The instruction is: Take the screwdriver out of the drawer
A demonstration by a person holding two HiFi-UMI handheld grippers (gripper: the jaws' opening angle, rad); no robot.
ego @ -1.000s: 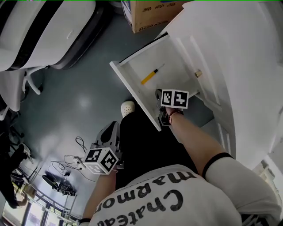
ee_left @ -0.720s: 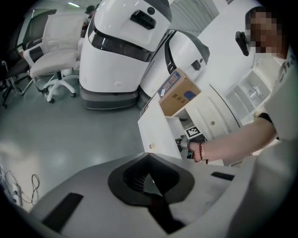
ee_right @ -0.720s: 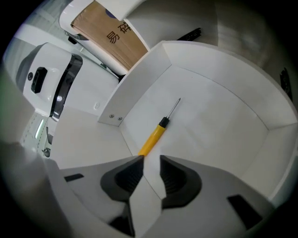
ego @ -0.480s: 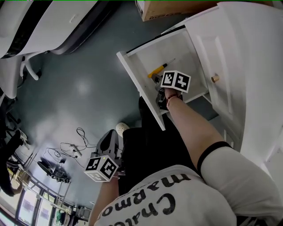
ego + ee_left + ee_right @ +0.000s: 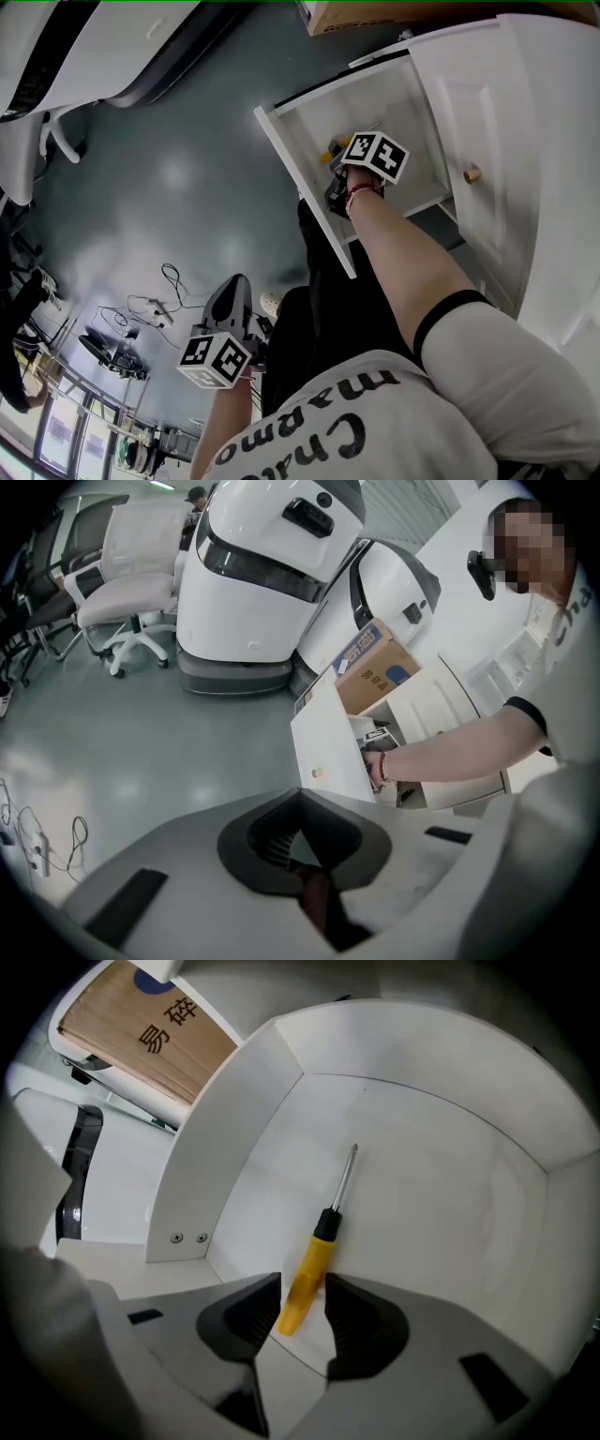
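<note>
Head view hides right tongs (image 5: 303, 1312) closing astride screwdriver (image 5: 314, 1265).

The drawer (image 5: 302, 192) is open on top, so straight down is the easy way in. Its floor is bare apart from the screwdriver (image 5: 319, 1251). The right gripper (image 5: 302, 1296) fills the near end, jaws closing with the yellow handle between them. Side walls hem it in, a cardboard box (image 5: 394, 11) sits past the back, and the cabinet door (image 5: 478, 103) stands just beside it.
</note>
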